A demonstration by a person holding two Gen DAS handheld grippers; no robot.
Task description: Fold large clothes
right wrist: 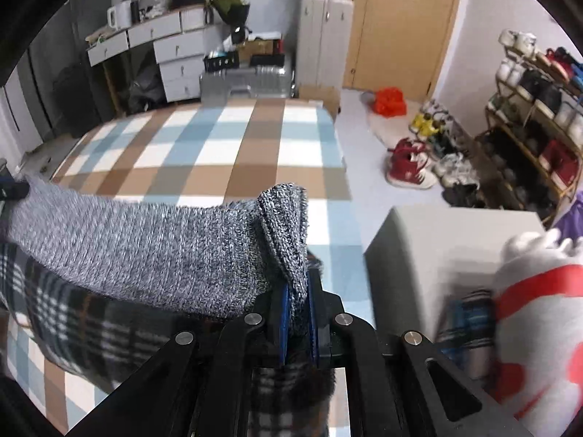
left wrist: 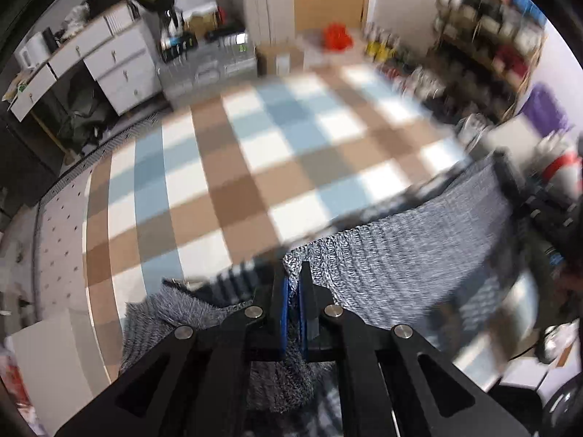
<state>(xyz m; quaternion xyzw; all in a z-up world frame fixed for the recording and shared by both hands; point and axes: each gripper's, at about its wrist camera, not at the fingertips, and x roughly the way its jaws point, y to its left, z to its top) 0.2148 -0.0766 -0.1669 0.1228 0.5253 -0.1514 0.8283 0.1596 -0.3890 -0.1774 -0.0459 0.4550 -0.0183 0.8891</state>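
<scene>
A large garment of grey marled knit point(left wrist: 408, 251) with a dark plaid lining point(right wrist: 87, 324) hangs stretched between both grippers above a bed with a checked cover point(left wrist: 233, 167). My left gripper point(left wrist: 294, 273) is shut on one end of the knit edge. My right gripper point(right wrist: 298, 291) is shut on the other end, where a fold of knit point(right wrist: 284, 215) bunches over its blue pads. In the right wrist view the knit band runs left to the left gripper point(right wrist: 12, 189) at the frame edge. In the left wrist view the right gripper point(left wrist: 510, 178) shows blurred at the far end.
White drawers point(right wrist: 171, 51) and a silver suitcase point(right wrist: 244, 83) stand beyond the bed's far end. A shoe rack point(right wrist: 535, 109) and loose shoes point(right wrist: 411, 164) line the right wall. A white box point(right wrist: 437, 240) and a white-and-red plush point(right wrist: 539, 320) sit close on the right.
</scene>
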